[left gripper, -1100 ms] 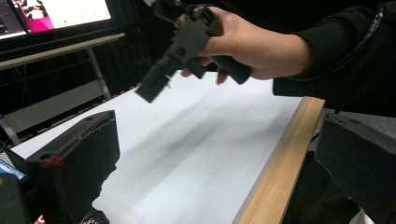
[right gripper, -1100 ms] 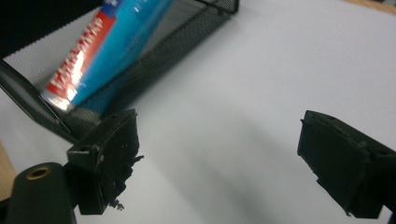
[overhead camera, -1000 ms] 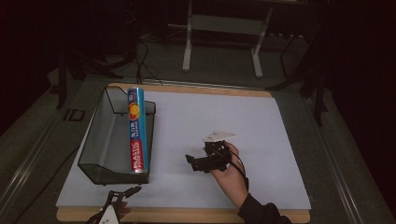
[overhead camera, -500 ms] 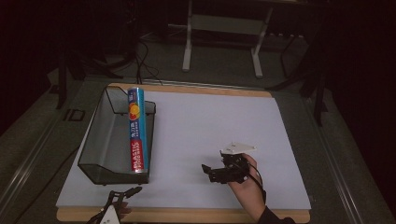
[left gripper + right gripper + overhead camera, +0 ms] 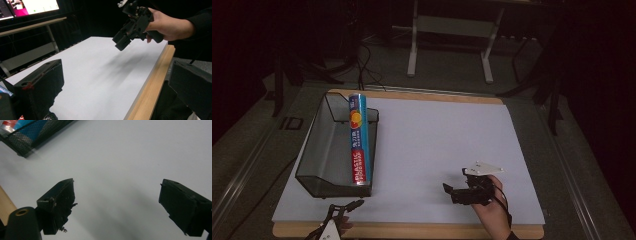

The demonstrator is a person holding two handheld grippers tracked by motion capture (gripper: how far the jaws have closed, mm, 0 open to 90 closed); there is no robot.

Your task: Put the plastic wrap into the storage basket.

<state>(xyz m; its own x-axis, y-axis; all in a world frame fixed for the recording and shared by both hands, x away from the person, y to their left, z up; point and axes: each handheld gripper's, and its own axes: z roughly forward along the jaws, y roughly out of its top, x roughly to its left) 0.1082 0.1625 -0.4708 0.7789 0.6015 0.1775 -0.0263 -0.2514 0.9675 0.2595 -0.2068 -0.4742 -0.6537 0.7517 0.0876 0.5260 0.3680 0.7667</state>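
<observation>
A black mesh basket (image 5: 314,150) stands on the left of the white tabletop (image 5: 437,135). A long blue box of plastic wrap (image 5: 360,145) lies along its right side. In the right gripper view the basket's corner (image 5: 35,135) and the box (image 5: 22,126) appear at top left. My right gripper (image 5: 450,192), held in a hand near the front right, points left and is open with nothing between its jaws (image 5: 117,187). It hangs above the table in the left gripper view (image 5: 121,42). My left gripper (image 5: 354,205) sits at the front left edge, open and empty (image 5: 115,72).
A wooden strip (image 5: 412,231) borders the table's near edge. Behind the table stand a metal frame (image 5: 449,30) and floor cables (image 5: 367,55). A lit monitor (image 5: 32,6) glows on a bench in the left gripper view.
My right gripper has moved to the right and toward the near edge of the table, staying open and empty. The left gripper has kept still.
</observation>
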